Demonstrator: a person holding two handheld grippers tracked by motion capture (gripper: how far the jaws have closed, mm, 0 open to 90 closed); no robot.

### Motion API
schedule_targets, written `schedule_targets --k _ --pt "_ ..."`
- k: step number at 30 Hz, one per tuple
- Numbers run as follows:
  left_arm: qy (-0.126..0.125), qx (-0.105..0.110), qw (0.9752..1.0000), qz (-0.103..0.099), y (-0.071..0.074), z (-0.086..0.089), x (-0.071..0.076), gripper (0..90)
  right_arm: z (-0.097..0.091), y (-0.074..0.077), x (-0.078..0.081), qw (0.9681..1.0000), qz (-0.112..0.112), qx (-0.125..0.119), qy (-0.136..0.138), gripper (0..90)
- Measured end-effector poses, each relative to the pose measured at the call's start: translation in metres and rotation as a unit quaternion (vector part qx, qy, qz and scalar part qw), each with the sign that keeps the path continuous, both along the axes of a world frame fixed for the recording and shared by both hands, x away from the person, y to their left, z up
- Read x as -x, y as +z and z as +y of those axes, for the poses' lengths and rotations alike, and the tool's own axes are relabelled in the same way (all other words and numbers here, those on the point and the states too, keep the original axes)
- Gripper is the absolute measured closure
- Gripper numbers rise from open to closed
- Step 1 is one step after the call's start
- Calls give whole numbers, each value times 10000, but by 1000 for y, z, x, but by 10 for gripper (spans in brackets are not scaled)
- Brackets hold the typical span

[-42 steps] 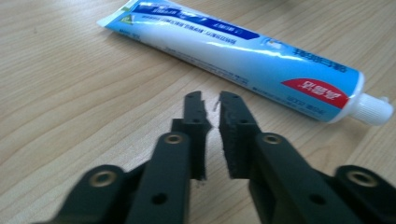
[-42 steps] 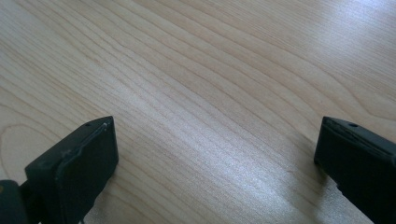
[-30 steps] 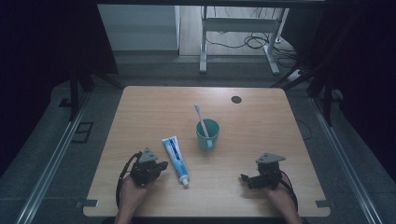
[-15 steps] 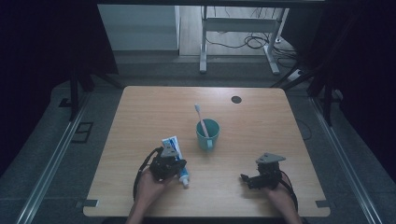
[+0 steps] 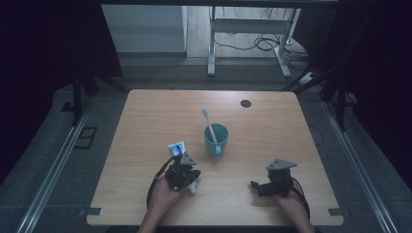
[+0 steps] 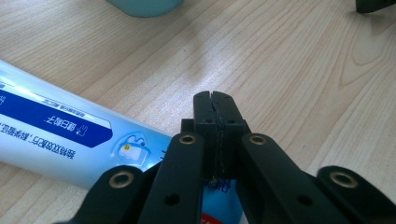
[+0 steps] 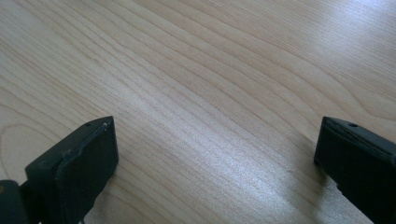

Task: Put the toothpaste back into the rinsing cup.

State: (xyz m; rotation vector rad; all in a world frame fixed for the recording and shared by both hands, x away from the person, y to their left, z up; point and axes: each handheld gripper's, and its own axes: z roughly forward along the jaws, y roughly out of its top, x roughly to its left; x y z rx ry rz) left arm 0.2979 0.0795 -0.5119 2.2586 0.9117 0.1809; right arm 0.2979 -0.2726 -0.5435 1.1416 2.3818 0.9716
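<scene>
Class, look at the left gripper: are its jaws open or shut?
Shut. In the left gripper view, the left gripper has its two black pads pressed flat together, nothing between them, above the toothpaste tube lying on the table.

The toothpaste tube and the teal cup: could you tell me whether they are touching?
Apart. The high view shows bare wood between the toothpaste tube and the teal cup, which holds the toothbrush.

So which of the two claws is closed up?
The left claw, over the toothpaste tube; its jaws meet with nothing between. The right claw is open wide.
</scene>
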Motion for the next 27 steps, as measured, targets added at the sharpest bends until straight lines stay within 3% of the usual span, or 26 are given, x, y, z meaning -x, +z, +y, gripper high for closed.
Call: schedule_targets --k 27 --pt "228 -241 9992 206 -1 37 3 891 0 0 0 10000 -15 6 7 0"
